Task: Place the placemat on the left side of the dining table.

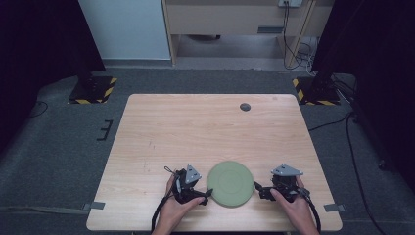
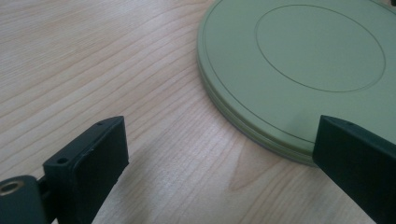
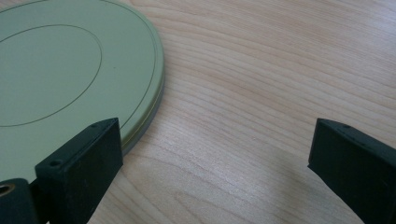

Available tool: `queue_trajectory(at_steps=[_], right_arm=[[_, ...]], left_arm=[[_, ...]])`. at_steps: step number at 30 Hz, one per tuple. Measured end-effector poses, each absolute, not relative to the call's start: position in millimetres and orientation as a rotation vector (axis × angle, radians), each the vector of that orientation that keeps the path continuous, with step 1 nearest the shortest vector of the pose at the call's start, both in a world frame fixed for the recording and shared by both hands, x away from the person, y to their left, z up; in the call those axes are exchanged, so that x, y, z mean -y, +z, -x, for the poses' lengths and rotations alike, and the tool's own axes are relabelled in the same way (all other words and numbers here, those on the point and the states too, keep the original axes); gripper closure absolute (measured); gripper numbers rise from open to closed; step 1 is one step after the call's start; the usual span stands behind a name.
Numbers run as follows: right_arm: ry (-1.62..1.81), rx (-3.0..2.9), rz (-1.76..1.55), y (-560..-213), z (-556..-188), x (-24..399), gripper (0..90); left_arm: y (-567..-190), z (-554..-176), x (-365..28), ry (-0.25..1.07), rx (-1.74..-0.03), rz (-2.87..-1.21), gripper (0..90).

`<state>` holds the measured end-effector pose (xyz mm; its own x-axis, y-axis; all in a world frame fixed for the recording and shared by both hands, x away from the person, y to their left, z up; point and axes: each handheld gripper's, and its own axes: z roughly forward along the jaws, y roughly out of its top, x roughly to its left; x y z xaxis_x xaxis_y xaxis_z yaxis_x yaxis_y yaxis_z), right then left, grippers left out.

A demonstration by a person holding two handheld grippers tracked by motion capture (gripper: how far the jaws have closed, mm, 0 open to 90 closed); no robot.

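Observation:
A flat round green disc [image 1: 230, 182] lies on the wooden table [image 1: 195, 132] near its front edge. A hand holds my left gripper [image 1: 206, 196] just left of the disc, jaws open. In the left gripper view the disc [image 2: 308, 60] lies at the upper right, its rim under the right jaw; my left gripper [image 2: 224, 158] has bare wood between its jaws. My right gripper [image 1: 259, 190] is open at the disc's right side. In the right gripper view the disc [image 3: 60, 70] lies at the upper left, its edge beside the left jaw of my right gripper [image 3: 215, 158].
A small dark round hole [image 1: 245, 106] sits near the table's far edge. Grey carpet surrounds the table. Black stands with yellow-black striped bases [image 1: 93, 90] stand at the far left and far right. Cables [image 1: 359, 161] run on the floor at the right.

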<state>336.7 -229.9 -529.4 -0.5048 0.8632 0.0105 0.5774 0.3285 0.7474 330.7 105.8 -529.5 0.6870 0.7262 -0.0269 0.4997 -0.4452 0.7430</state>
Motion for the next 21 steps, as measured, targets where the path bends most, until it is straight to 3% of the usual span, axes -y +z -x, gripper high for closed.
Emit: queue_trajectory(at_steps=[21], right_arm=[[0.965,-2.178,-1.282,-532.0,-340.6,223.9,3.6]], left_arm=[[-529.8,-337.2,-103.4,0.458,-0.956,-2.132,0.9]])
